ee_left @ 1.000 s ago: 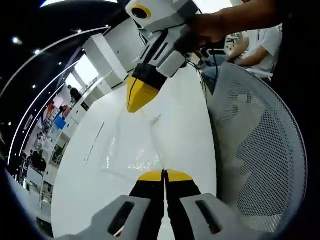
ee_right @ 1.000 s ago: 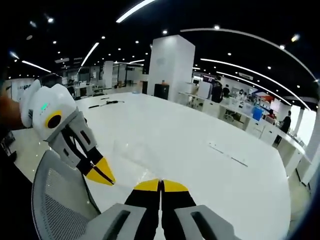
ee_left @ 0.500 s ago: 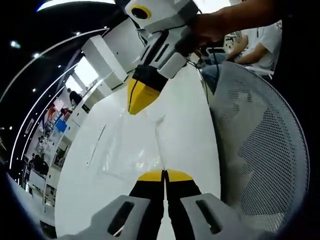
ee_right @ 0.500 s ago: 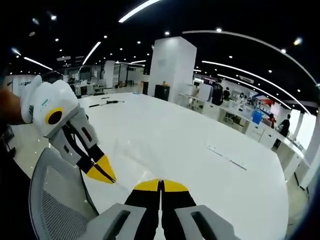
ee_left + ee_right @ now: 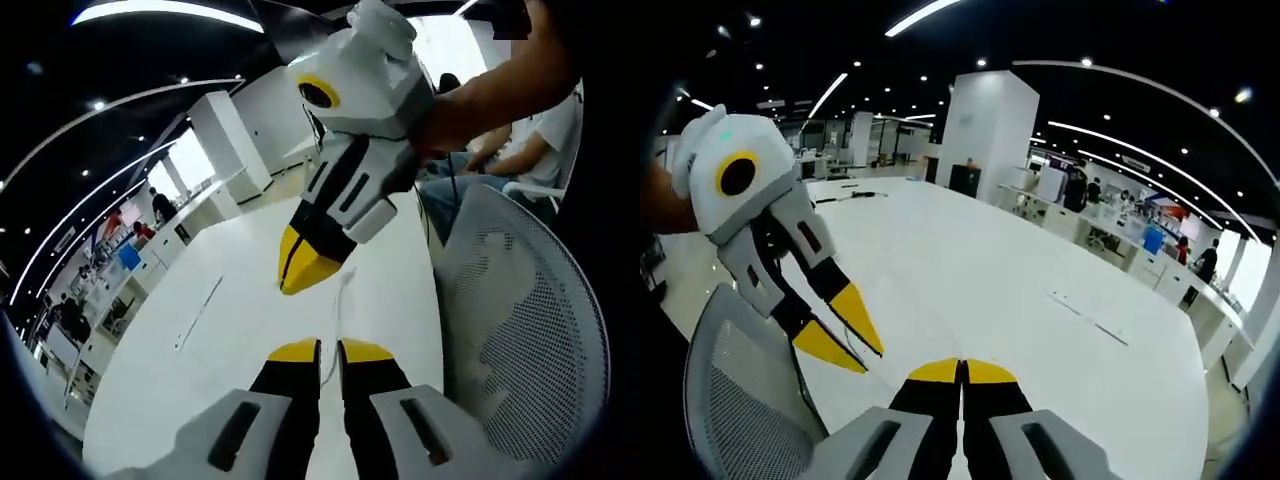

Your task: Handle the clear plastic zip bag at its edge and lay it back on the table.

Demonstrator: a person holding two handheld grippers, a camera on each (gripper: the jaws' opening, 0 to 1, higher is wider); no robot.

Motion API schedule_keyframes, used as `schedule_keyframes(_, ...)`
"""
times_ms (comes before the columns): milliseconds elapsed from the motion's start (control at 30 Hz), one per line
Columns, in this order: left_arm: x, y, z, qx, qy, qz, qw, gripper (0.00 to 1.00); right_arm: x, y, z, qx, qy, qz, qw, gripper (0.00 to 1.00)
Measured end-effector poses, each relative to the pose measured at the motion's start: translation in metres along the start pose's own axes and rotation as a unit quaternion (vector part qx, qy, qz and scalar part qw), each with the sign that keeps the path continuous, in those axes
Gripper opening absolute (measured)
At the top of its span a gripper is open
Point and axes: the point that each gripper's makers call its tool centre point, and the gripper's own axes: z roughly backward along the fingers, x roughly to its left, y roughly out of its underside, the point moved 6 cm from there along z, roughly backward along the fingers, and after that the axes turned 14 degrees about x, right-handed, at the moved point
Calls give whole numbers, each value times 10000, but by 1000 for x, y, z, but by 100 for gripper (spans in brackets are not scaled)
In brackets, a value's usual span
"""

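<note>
The clear zip bag [image 5: 341, 300] shows as a thin, nearly edge-on strip over the white table [image 5: 230, 340], running from the right gripper's tips down toward my left jaws. In the left gripper view my left gripper [image 5: 329, 350] has a narrow gap between its yellow tips, with the strip's lower end in or just behind it. The right gripper [image 5: 289, 287] comes in from above, held by a hand [image 5: 480, 95], its tips together at the bag's upper end. In the right gripper view my right gripper [image 5: 962, 368] is shut and the left gripper [image 5: 871, 360] stands beside it with jaws parted; the bag is too faint to make out there.
A grey mesh chair back [image 5: 520, 310] stands close on the right of the table edge, also seen as the mesh chair back [image 5: 740, 400] at lower left. The white table [image 5: 970, 270] stretches far ahead. A seated person in white [image 5: 540, 110] is behind. A white pillar [image 5: 985, 130] rises beyond.
My left jaws have parted and let go of the bag's near edge. The bag, earlier spread between both grippers, now hangs edge-on. Both cameras have shifted; the right gripper sits closer and higher.
</note>
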Motion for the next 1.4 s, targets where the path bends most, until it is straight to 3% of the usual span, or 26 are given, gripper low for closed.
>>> schedule_keyframes(100,9,-4,7,-296,-83,252,9992,10,-3,-1,0,-20,16,-17,10000,0)
schedule_keyframes(167,13,-9,17,-754,6,702,9947,12,-5,0,-2,31,58,72,10000,0)
schedule_keyframes(233,18,-9,26,-916,4,942,9913,13,-7,1,-3,41,60,104,9999,0)
schedule_keyframes(433,22,-2,41,-900,-95,1145,9893,16,-15,4,-8,82,96,115,9999,0)
schedule_keyframes(667,20,24,50,-591,-146,1404,9882,25,-24,2,-14,116,194,261,9994,0)
schedule_keyframes(1100,10,71,61,-364,-321,2069,9772,36,-40,-1,-29,198,332,706,9968,0)
schedule_keyframes(1400,-10,97,60,-252,-426,2493,9672,41,-45,2,-47,326,326,1107,9928,0)
